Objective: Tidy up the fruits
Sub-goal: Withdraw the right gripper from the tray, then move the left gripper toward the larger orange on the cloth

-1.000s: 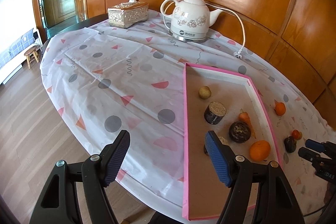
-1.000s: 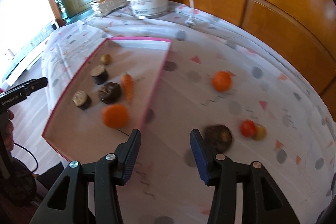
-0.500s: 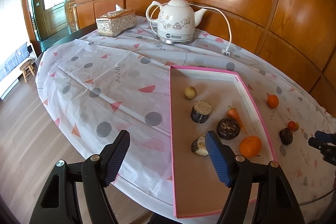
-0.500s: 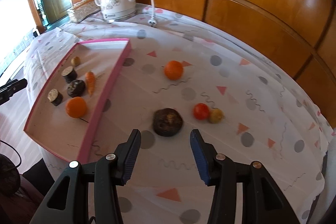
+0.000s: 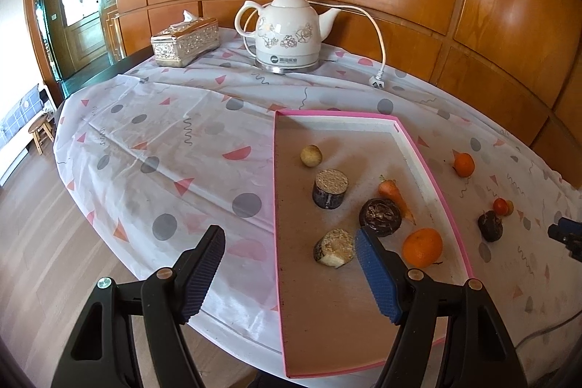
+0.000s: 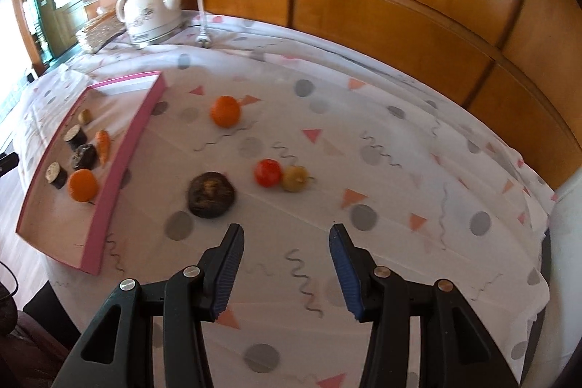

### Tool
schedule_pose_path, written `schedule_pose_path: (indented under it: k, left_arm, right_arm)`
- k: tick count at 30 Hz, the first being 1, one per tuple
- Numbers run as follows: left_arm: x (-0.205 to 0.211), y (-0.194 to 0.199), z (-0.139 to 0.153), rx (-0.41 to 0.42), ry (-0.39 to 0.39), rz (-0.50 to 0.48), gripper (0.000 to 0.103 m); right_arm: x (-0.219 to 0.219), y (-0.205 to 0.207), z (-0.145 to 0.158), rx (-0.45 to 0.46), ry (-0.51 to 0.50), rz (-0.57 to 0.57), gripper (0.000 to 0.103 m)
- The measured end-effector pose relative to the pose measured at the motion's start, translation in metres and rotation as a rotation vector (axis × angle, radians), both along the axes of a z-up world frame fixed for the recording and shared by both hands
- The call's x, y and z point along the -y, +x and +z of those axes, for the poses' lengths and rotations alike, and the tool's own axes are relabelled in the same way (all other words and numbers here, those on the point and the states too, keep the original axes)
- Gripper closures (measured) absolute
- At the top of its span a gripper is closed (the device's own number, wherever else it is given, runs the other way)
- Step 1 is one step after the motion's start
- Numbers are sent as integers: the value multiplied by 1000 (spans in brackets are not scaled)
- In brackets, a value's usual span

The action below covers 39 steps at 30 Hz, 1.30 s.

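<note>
A pink-rimmed tray holds an orange, a carrot, a small tan fruit and three dark cylinders. On the cloth to its right lie an orange, a dark round fruit, a red tomato and a small yellow fruit. My left gripper is open and empty over the tray's near left rim. My right gripper is open and empty, just short of the loose fruits; its tip shows in the left wrist view.
A white electric kettle with cord and plug and a silver tissue box stand at the table's far side. Wood panelling runs behind the table. The table edge and wooden floor lie to the left.
The right gripper has swung right, so the loose fruits now lie ahead and left of it. The left gripper has drawn back a little from the tray. Both stayed open.
</note>
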State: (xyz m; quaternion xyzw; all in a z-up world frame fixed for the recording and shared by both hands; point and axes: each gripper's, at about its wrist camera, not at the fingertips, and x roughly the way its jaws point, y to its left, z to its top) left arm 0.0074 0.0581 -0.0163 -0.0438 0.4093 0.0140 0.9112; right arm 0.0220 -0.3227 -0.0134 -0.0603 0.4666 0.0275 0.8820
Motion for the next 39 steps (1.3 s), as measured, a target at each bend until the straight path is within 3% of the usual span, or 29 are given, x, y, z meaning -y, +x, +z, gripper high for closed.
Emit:
schedule_pose_path:
  k: [22, 39]
  left_arm:
    - [34, 11, 0, -7, 27, -86, 29]
    - [119, 31, 4, 1, 71, -333, 29]
  right_arm:
    - [138, -12, -13, -34, 37, -438, 54]
    - [210, -33, -20, -63, 114, -769, 54]
